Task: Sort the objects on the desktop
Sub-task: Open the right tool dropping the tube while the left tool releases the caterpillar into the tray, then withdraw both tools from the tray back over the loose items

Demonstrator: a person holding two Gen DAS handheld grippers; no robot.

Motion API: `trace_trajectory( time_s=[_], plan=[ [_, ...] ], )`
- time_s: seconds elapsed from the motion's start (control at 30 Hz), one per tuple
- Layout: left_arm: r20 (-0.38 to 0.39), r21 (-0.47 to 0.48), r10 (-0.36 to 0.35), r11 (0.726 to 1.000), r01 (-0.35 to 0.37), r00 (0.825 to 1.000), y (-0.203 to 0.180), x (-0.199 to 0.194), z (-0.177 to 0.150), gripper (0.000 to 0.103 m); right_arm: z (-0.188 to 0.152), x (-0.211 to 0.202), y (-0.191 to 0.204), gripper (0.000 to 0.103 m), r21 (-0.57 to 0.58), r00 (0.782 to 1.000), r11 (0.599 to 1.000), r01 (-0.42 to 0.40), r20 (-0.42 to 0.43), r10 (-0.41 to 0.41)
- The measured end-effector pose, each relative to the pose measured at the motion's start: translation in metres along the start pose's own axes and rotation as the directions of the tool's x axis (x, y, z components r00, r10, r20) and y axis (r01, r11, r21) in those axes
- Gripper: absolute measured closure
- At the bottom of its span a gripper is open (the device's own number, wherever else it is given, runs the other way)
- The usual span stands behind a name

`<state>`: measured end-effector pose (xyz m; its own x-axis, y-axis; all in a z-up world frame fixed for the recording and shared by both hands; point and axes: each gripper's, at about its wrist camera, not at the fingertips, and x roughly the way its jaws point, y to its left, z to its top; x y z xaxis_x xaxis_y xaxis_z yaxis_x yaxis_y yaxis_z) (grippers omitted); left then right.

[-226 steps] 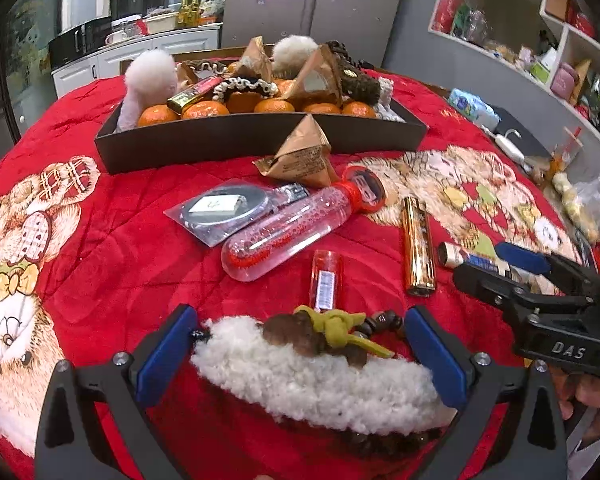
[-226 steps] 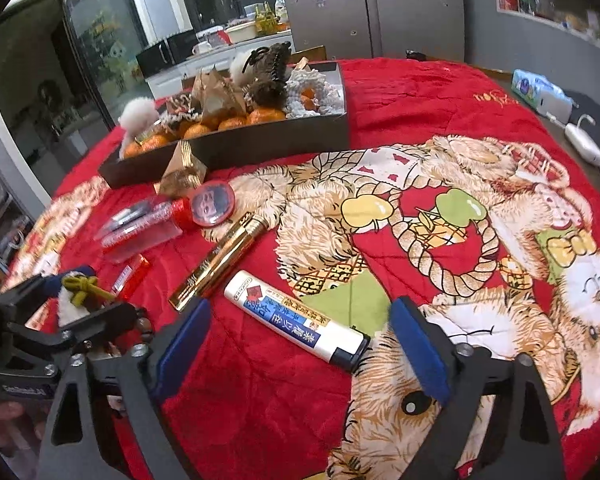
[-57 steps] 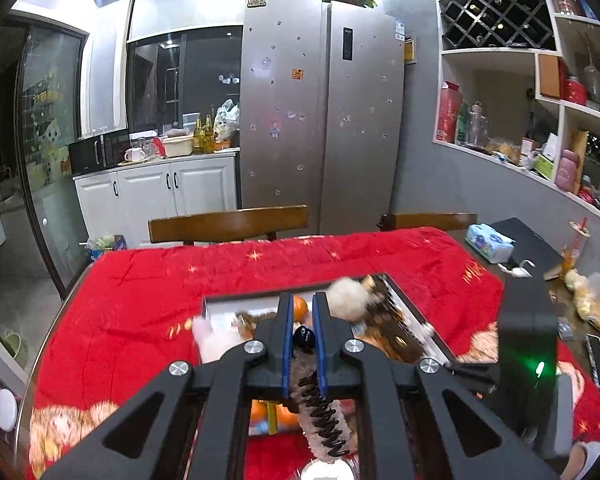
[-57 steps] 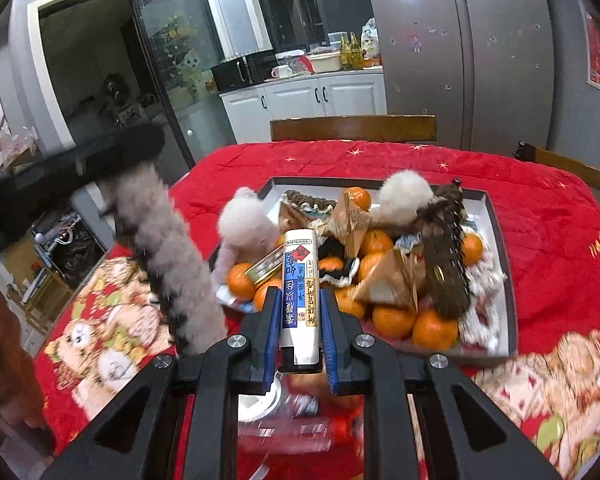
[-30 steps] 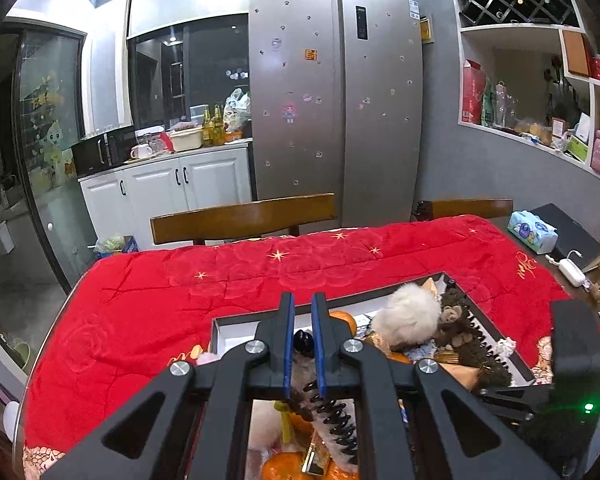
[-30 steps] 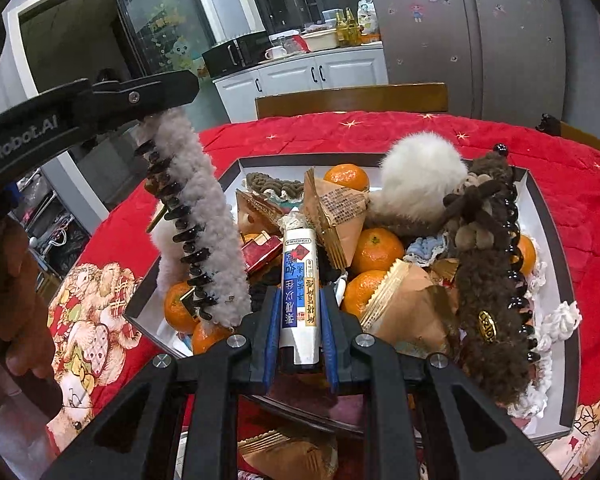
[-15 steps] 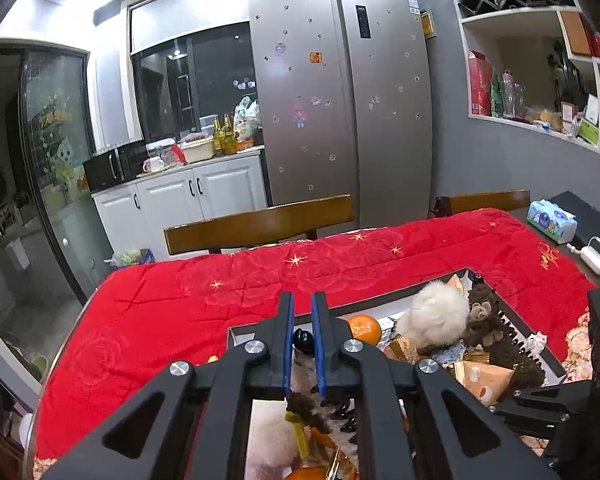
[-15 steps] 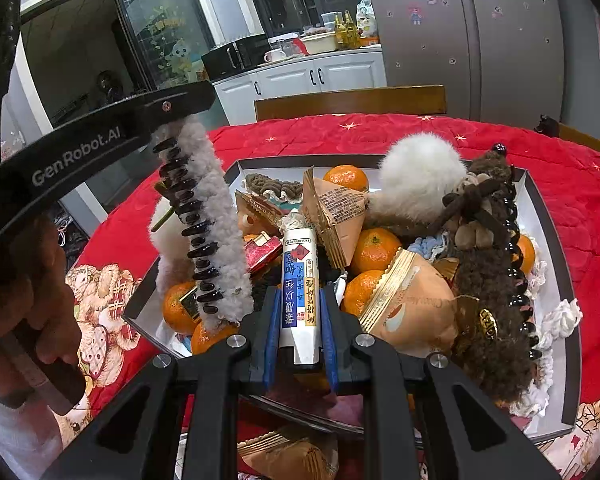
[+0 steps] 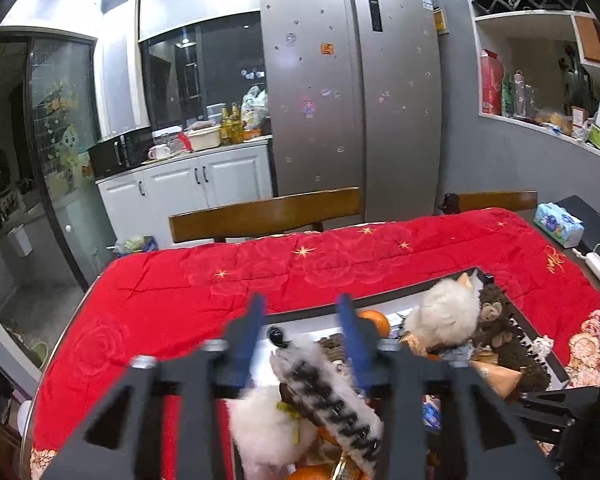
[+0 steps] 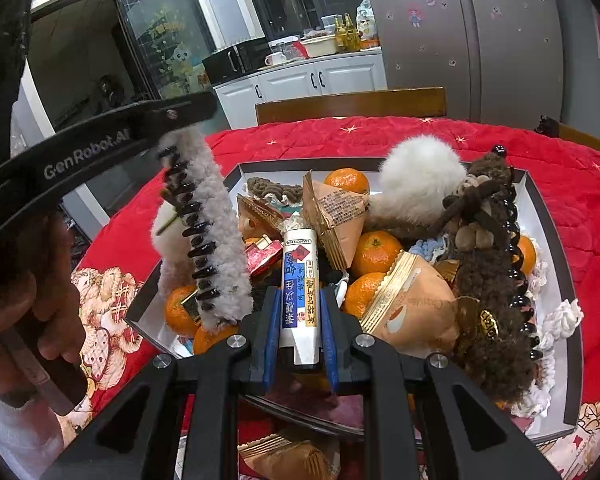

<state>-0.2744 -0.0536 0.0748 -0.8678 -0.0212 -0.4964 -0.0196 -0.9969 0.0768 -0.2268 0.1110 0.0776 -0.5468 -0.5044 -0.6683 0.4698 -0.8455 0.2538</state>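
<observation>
White letters reading "GenRobot.AI" run along the black arm of the left gripper (image 10: 100, 148) at nine o'clock in the right wrist view. The white tube with blue and red label (image 10: 300, 292) bears "FASHION" and Chinese characters, too small to make out. A tan wrapped snack packet (image 10: 412, 312) shows faint lettering, perhaps "Chocolate".

Two wrist fisheyes, angled down from close above the table; the filled tray (image 9: 536, 330) (image 10: 548, 216) and fridge (image 9: 352, 92) (image 10: 460, 20) are shared.
</observation>
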Motion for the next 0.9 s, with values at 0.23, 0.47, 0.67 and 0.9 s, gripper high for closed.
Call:
trace_trajectory(
  time_s=[0.23, 0.47, 0.67, 0.9],
  plan=[
    [0.043, 0.015, 0.083, 0.996, -0.084, 0.996, 0.004, -0.01, 0.002, 0.0, 0.005, -0.007, 0.002, 0.065, -0.009, 1.0, 1.0, -0.017, 0.011, 0.017],
    [0.036, -0.018, 0.085, 0.996, -0.085, 0.996, 0.018, -0.011, 0.005, 0.0, 0.01, -0.026, 0.009, 0.0, -0.038, 0.996, 0.999, -0.016, 0.089, 0.019],
    [0.038, -0.015, 0.086, 0.996, -0.086, 0.996, 0.021, -0.014, 0.006, 0.0, 0.012, -0.025, 0.006, 0.0, -0.028, 0.997, 1.0, -0.009, 0.076, 0.011],
    [0.041, -0.006, 0.08, 0.997, -0.08, 0.996, 0.019, -0.022, 0.009, 0.0, 0.017, -0.035, 0.002, 0.0, -0.004, 0.995, 1.0, -0.004, 0.102, 0.004]
  ],
)
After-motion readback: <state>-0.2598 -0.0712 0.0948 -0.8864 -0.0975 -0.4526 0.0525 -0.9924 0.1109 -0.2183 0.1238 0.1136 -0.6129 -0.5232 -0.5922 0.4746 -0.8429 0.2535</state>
